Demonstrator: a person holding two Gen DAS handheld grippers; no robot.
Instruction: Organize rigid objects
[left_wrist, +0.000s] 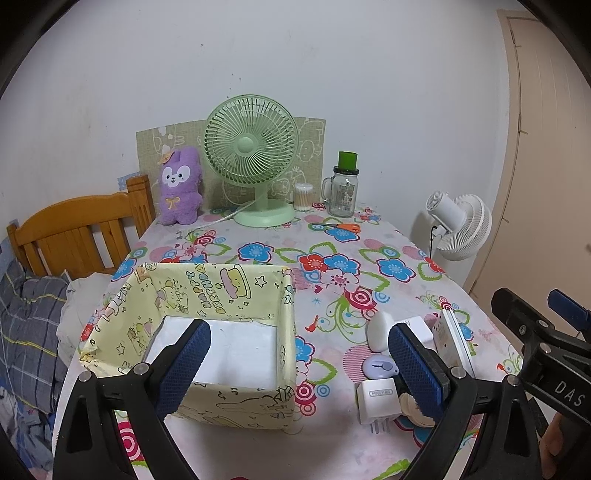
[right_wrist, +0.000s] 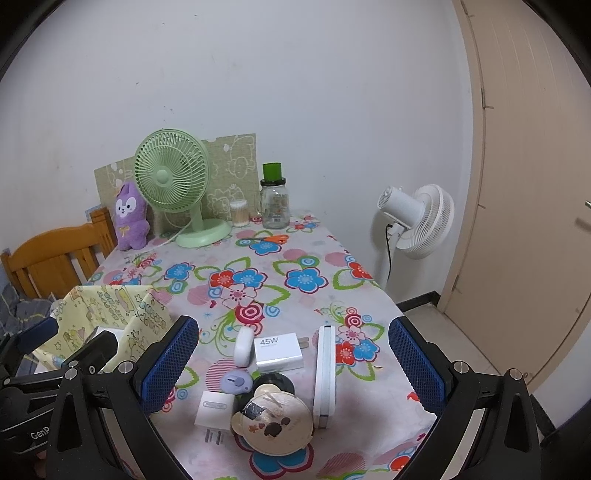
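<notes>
A yellow patterned open box (left_wrist: 229, 295) with a white floor stands at the table's front left; it also shows in the right wrist view (right_wrist: 110, 302). Right of it lies a cluster: a small white plug charger (right_wrist: 216, 406), a 45W white charger (right_wrist: 279, 350), a white oval case (right_wrist: 243, 345), a lilac round gadget (right_wrist: 236, 382), a beige round mirror-like piece (right_wrist: 273, 421) and a white slab on edge (right_wrist: 325, 373). My left gripper (left_wrist: 299, 369) is open over the box's right front. My right gripper (right_wrist: 295, 373) is open around the cluster, above it.
A green desk fan (left_wrist: 251, 155), purple plush (left_wrist: 181, 184), cotton-swab tub (left_wrist: 303, 195), glass jar with green cap (left_wrist: 343, 188) and orange scissors (left_wrist: 343, 226) stand at the table's back. A wooden chair (left_wrist: 74, 232) is left, a white floor fan (right_wrist: 417, 221) right.
</notes>
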